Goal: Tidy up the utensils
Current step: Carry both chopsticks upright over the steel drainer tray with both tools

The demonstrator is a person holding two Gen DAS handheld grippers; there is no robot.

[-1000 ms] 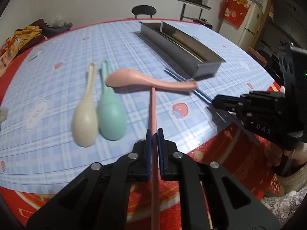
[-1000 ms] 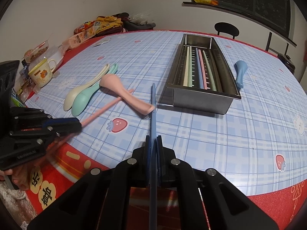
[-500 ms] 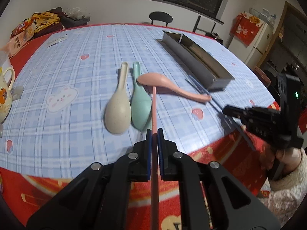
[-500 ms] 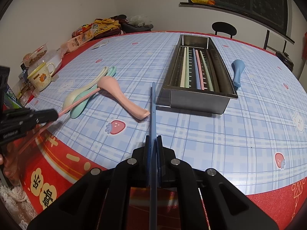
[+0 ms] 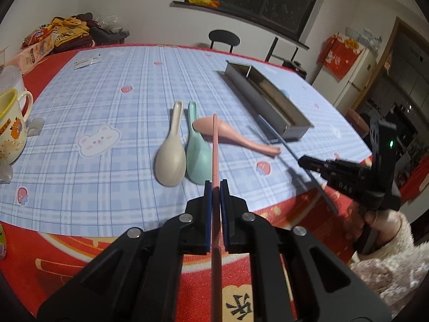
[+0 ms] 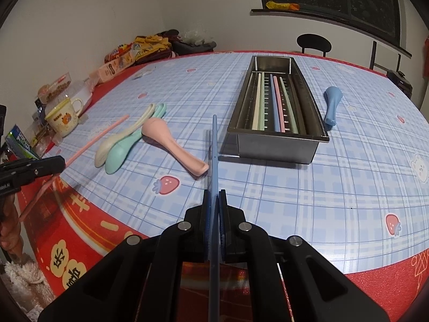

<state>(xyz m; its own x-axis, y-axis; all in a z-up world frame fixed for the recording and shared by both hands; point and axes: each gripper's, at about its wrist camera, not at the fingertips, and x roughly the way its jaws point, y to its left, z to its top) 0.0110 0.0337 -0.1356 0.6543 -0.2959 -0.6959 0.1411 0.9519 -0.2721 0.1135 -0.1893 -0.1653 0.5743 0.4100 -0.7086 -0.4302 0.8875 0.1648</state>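
Note:
My left gripper (image 5: 215,185) is shut on a pink chopstick (image 5: 215,145) and holds it above the table's near edge, pointing at the spoons. My right gripper (image 6: 214,196) is shut on a blue chopstick (image 6: 214,145) that points toward the steel tray (image 6: 276,149). The tray holds several coloured chopsticks (image 6: 276,102). A cream spoon (image 5: 171,158), a green spoon (image 5: 197,158) and a pink spoon (image 5: 228,132) lie together on the checked tablecloth (image 5: 107,107). A blue spoon (image 6: 332,102) lies right of the tray. The right gripper also shows in the left wrist view (image 5: 303,161).
A yellow-rimmed mug (image 6: 64,118) and snack packets (image 6: 118,64) stand at the table's left side. A black chair (image 6: 313,43) is behind the far edge. A white fridge (image 5: 354,77) stands at the right.
My left gripper has swung left and back with the pink chopstick; its tip now lies over the pink spoon's bowl. My right gripper has drawn back slightly with the blue chopstick.

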